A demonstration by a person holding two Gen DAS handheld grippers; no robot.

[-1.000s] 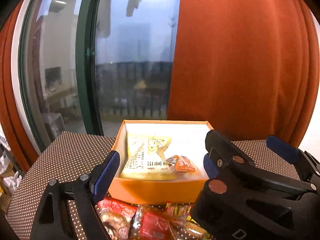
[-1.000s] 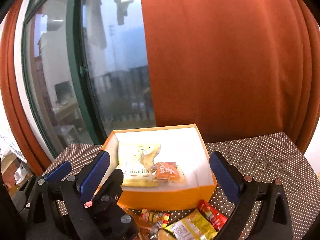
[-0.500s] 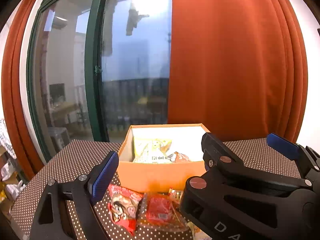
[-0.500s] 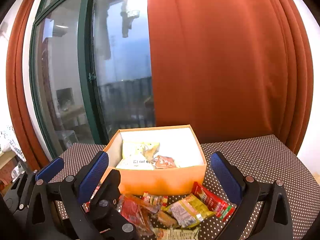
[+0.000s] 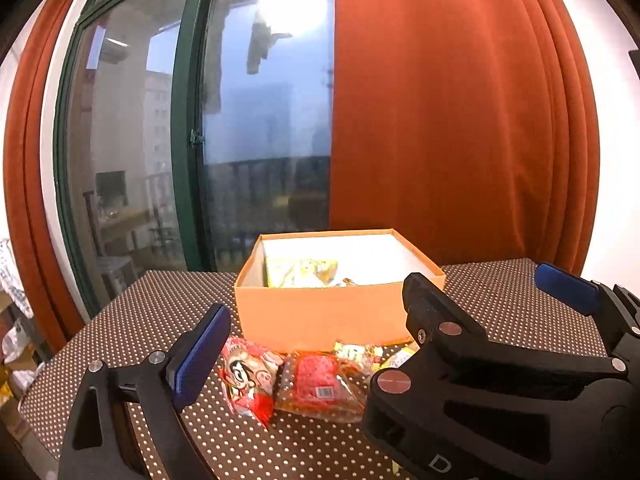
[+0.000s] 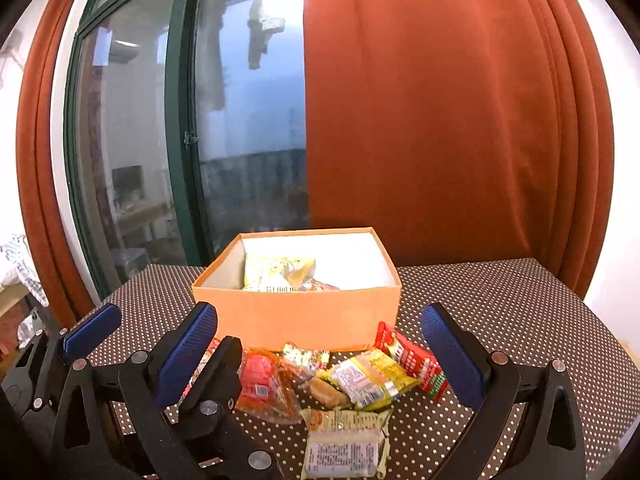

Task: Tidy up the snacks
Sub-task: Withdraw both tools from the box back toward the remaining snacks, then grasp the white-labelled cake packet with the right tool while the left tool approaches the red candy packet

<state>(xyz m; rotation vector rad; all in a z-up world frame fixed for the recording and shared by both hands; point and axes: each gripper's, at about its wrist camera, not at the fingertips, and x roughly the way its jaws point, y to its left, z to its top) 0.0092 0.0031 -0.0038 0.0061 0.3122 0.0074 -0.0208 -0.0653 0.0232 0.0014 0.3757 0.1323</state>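
An open orange box [image 6: 298,316] [image 5: 336,316] stands on the dotted table, holding a yellow packet [image 6: 276,272] and a small orange packet. Several loose snack packets lie in front of it: a red one [image 6: 260,388], a yellow one [image 6: 368,380], a red-and-white stick pack [image 6: 412,360] and a pale green one [image 6: 344,440]. My right gripper [image 6: 320,356] is open and empty, hovering just before the pile. My left gripper [image 5: 316,348] is open and empty beside it; a red cartoon packet [image 5: 248,376] lies between its fingers' line of sight. The right gripper's body [image 5: 480,392] hides the left's right finger.
The brown dotted tablecloth [image 6: 500,304] stretches right of the box. An orange curtain [image 6: 440,120] hangs behind, with a green-framed glass door [image 6: 180,120] on the left. The table's left edge drops off near clutter on the floor [image 5: 16,344].
Both grippers have pulled back and lowered away from the box. The loose packets in front of it have come into fuller view. Both stay open and empty.
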